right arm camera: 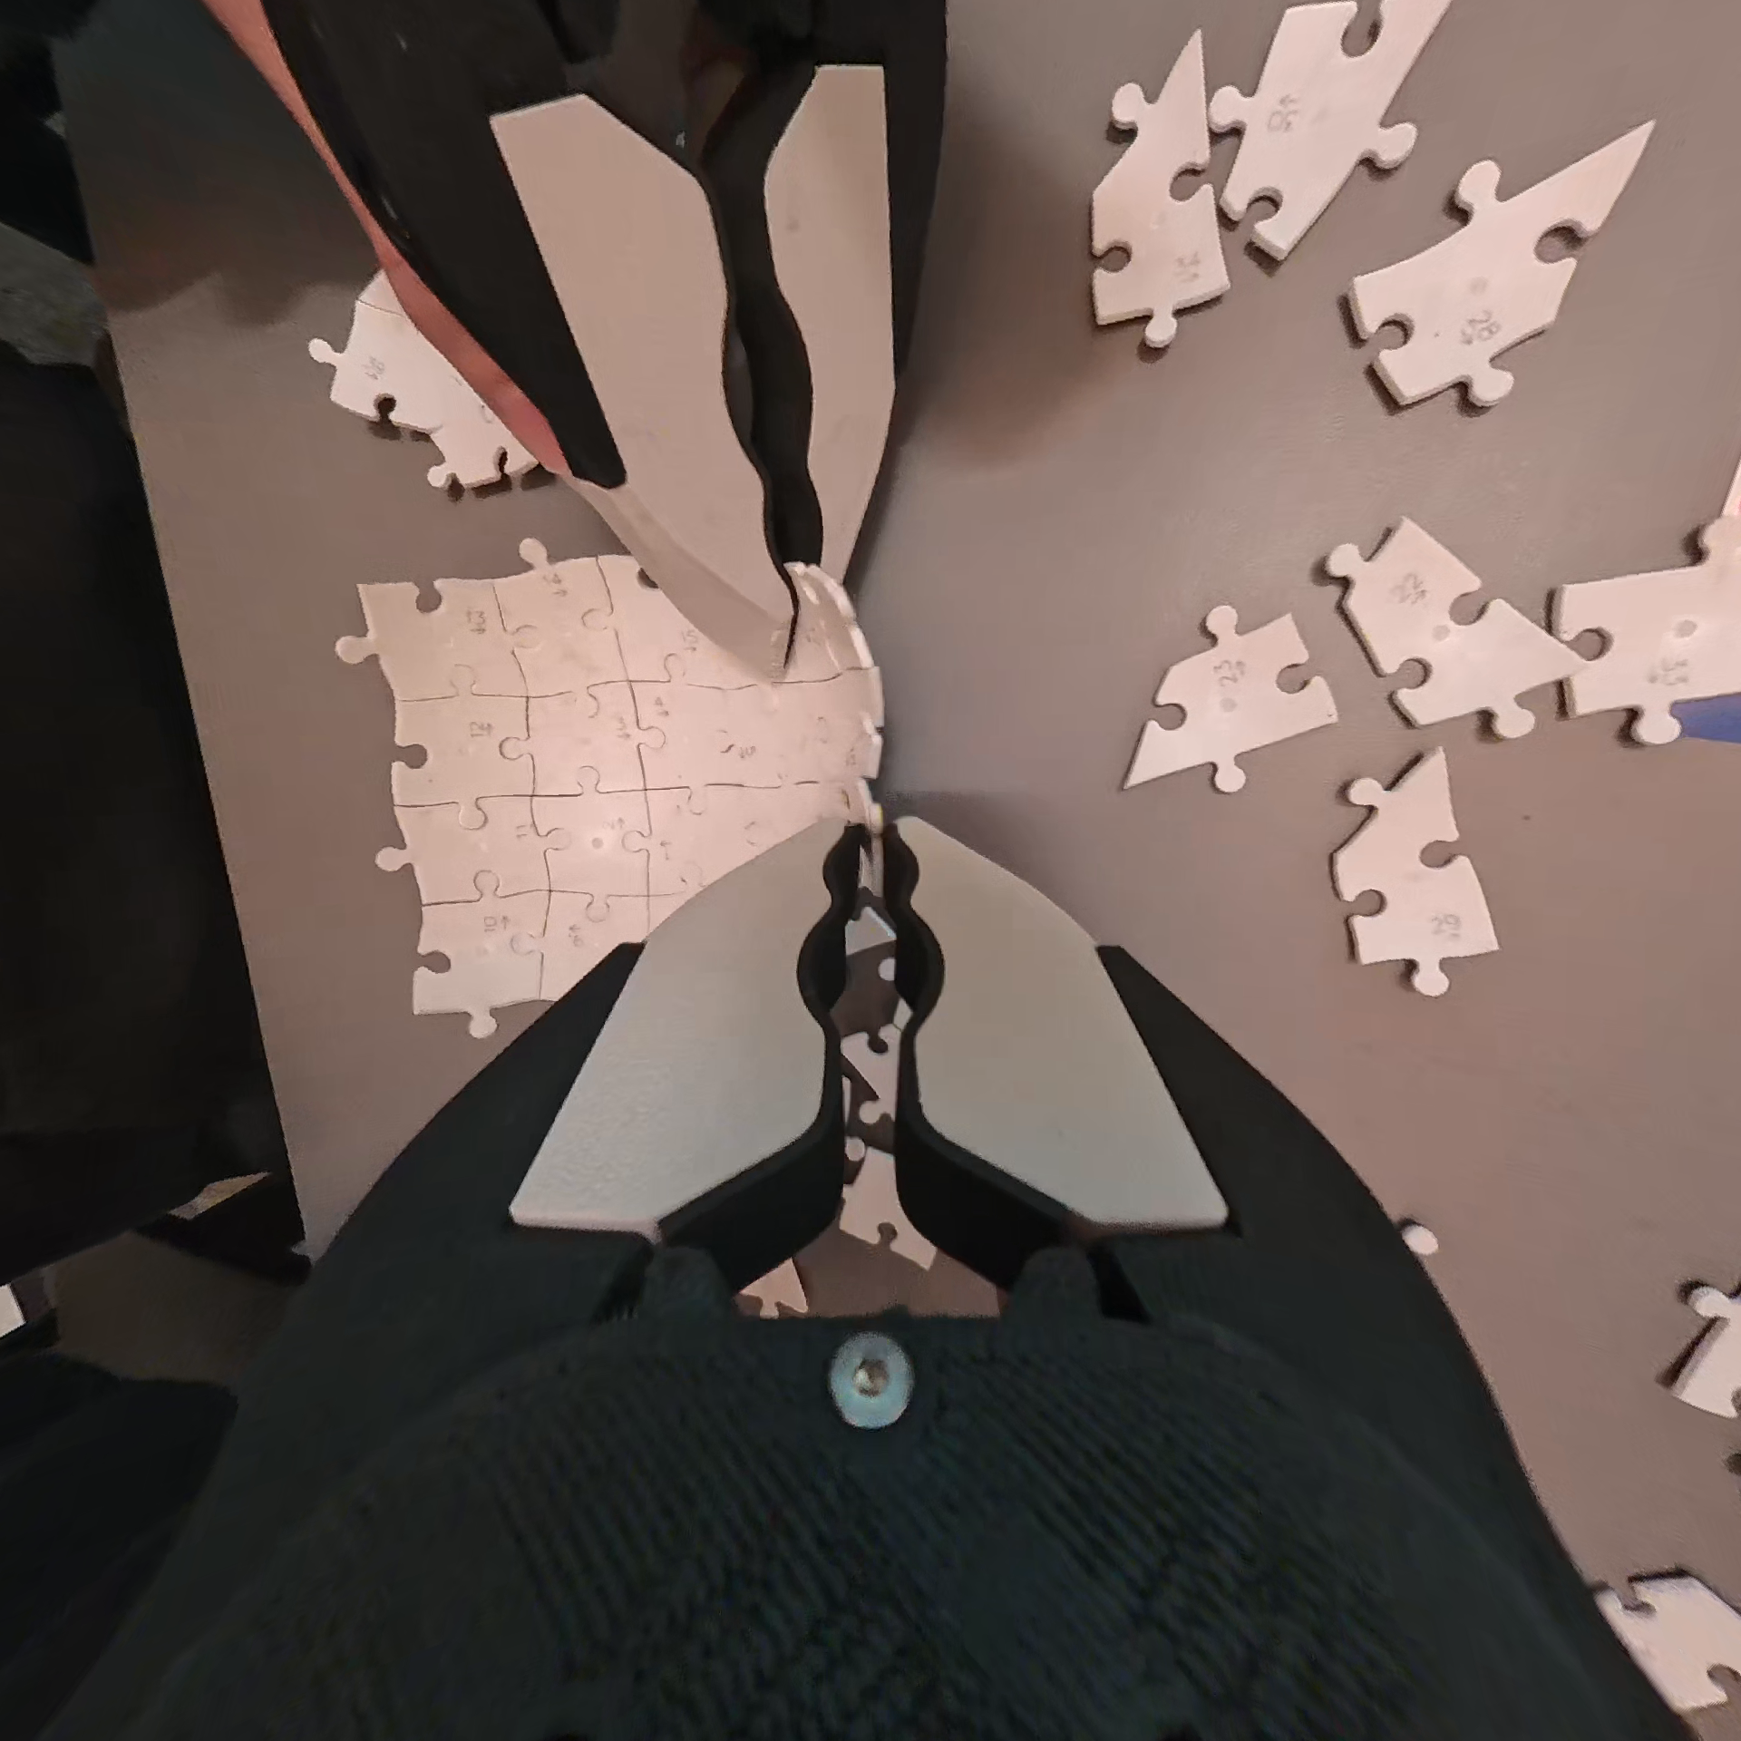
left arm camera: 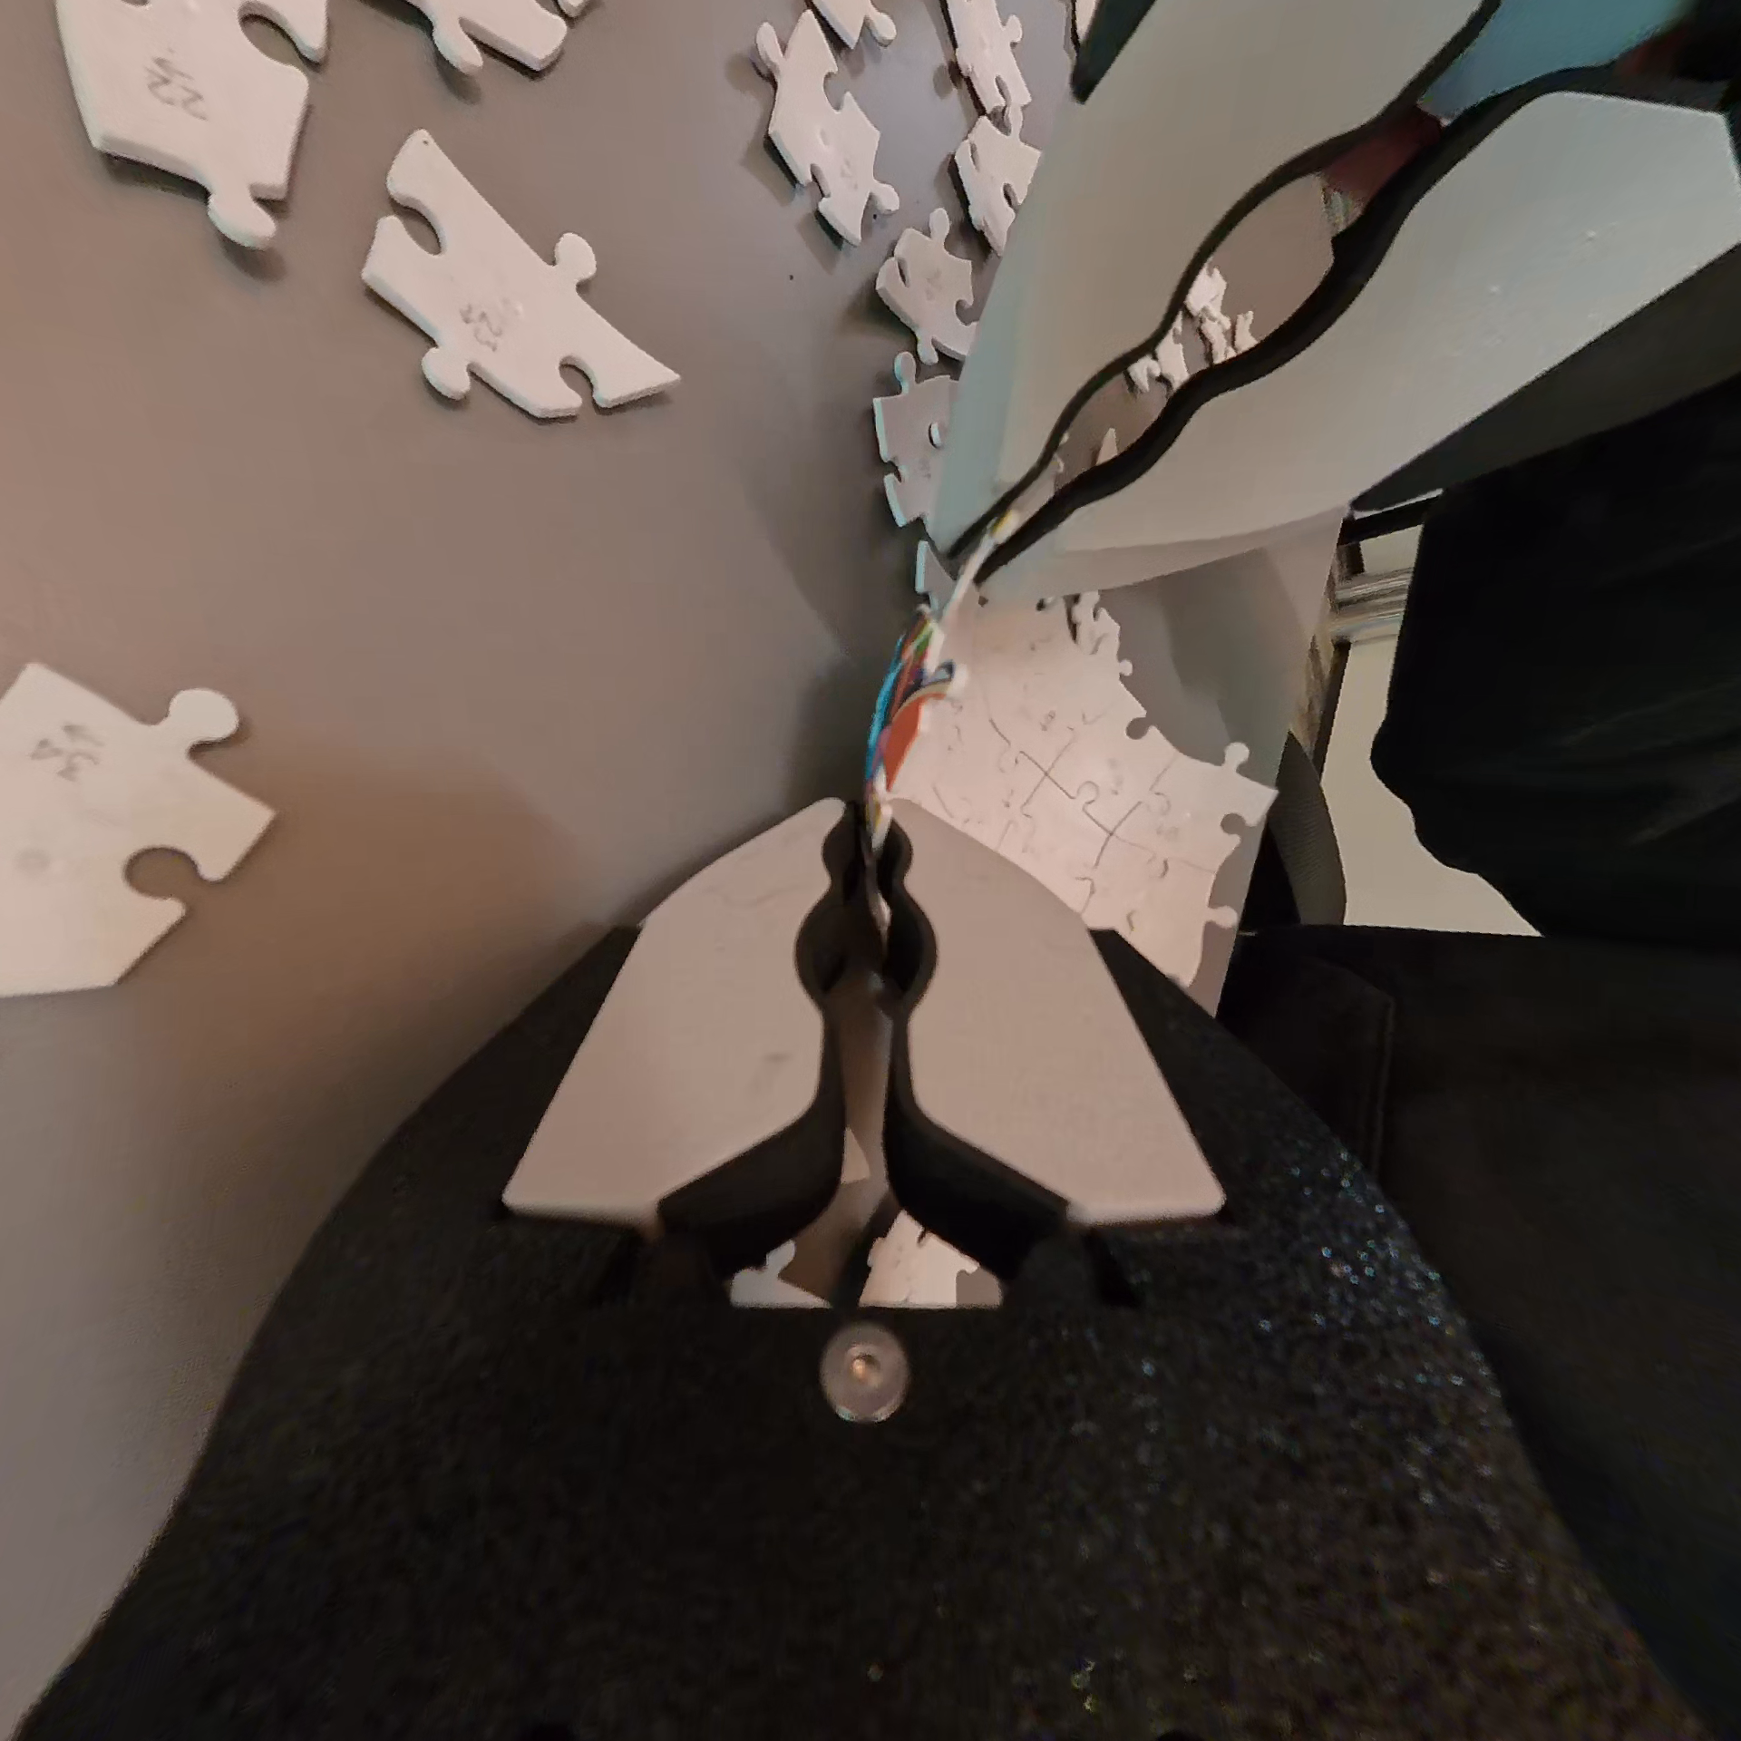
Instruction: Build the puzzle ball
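L wrist view, L to R: loose white puzzle pcs (left arm camera: 513,306) scattered on grey table (left arm camera: 471,584), blank backs up w/ small pencil marks; one more pc (left arm camera: 113,829) at far L edge. Centre: left gripper (left arm camera: 871,820), jaws nearly closed, pinching the edge of the assembled puzzle section (left arm camera: 1102,801). Section is lifted off the table and stands roughly edge-on to this cam; coloured printed face shows as a thin strip on its L side, white back faces R. Upper R: right gripper (left arm camera: 970,556) clamped on the far end of the same edge. Dark clothing of a person at far R.

R wrist view, L to R: dark clothing at L margin. Small joined group of white pcs (right arm camera: 414,396) upper L on table (right arm camera: 1083,584). Assembled puzzle section (right arm camera: 584,754), white back toward cam, interlocked in a grid, its R edge curling. Left gripper (right arm camera: 787,612) comes in from the top, tips closed on the section's upper R edge; part of a hand beside it. Right gripper (right arm camera: 871,834) at centre, jaws nearly closed, pads on the section's lower R edge. R of it: several loose white pcs (right arm camera: 1234,697) flat on table, well apart from the section, more at R margin.

Both grippers grip the same edge, one at each end.
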Available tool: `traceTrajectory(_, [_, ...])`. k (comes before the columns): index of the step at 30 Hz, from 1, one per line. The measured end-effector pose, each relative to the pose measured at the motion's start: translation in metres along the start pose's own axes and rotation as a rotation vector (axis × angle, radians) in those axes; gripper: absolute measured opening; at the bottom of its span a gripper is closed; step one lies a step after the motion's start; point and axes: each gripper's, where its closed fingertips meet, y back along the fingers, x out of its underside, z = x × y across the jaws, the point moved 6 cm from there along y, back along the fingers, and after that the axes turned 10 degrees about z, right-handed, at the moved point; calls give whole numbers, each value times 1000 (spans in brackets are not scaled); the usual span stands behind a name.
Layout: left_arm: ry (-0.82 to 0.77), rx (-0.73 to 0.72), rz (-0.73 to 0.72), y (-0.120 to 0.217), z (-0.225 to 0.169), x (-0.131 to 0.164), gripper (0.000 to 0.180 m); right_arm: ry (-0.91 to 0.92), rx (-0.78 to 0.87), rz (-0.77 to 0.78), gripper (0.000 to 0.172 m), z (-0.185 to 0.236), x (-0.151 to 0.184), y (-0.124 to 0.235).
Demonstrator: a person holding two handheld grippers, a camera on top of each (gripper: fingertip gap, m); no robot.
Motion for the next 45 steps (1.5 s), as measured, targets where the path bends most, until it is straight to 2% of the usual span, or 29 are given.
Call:
traceTrajectory(1, [0,0,-1,0,0,0,1,5,0,5,4,1,0,0])
traceTrajectory(5, [-1,-2,-4,0,0,-1,2,6,26,34,6,0,0,-2])
traceTrajectory(17, [-12,0,-6,-1,-1,0,1,26,-100,34,15,1,2,-14])
traceTrajectory(36, [-44,-7,5,-3,-3,-1,1,-54,-236,102,6,-1,-2,-21])
traceTrajectory(41, [-49,-12,18,-3,-3,-1,2,-23,-207,144,4,-2,-4,-21])
traceTrajectory(45, [-36,-21,-4,-1,-1,-2,2,-26,-178,99,5,-5,-5,-19])
